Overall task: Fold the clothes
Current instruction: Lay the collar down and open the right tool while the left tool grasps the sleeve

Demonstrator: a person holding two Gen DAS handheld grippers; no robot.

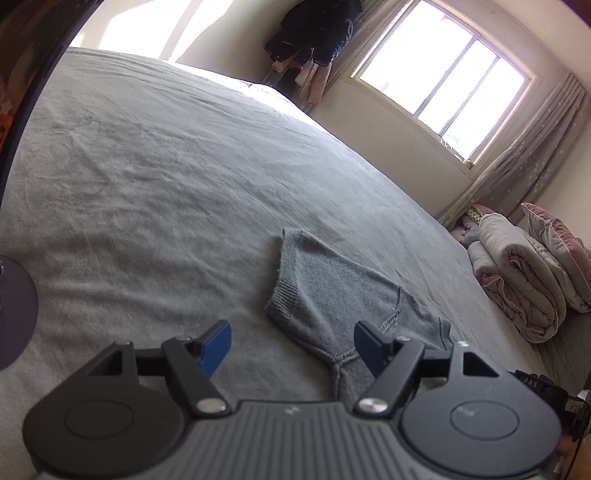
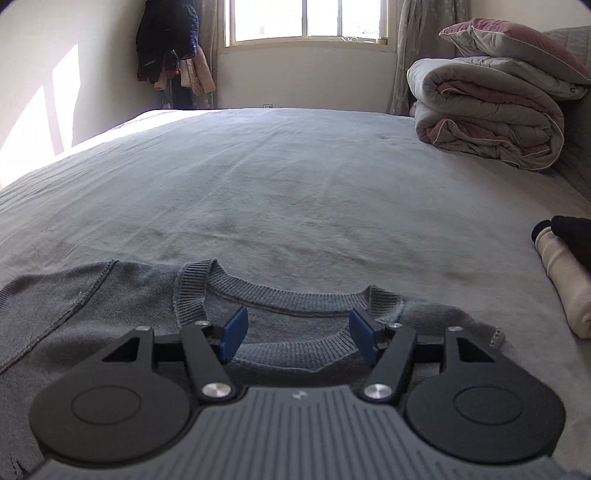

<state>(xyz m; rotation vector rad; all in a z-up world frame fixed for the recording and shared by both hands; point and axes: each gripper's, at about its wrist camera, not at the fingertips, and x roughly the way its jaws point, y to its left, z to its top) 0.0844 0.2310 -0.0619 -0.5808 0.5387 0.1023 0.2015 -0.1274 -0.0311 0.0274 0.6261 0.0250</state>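
A grey knit sweater (image 2: 92,306) lies flat on the grey bed sheet (image 2: 295,177), its ribbed round collar (image 2: 280,295) facing the right wrist camera. My right gripper (image 2: 297,332) stands open just above the collar, blue pads apart, nothing pinched between them. In the left wrist view a sleeve of the same sweater (image 1: 332,288) lies folded on the sheet, its ribbed cuff (image 1: 286,273) pointing away. My left gripper (image 1: 293,345) hovers open over the sleeve's near end, and its fingers (image 1: 216,343) hold nothing.
A rolled quilt (image 2: 491,110) with a pink pillow (image 2: 517,48) on top sits at the bed's right side. A cream roll of cloth (image 2: 565,284) with a dark item beside it lies at the right edge. Dark coats (image 2: 170,40) hang in the corner by the window (image 2: 306,18).
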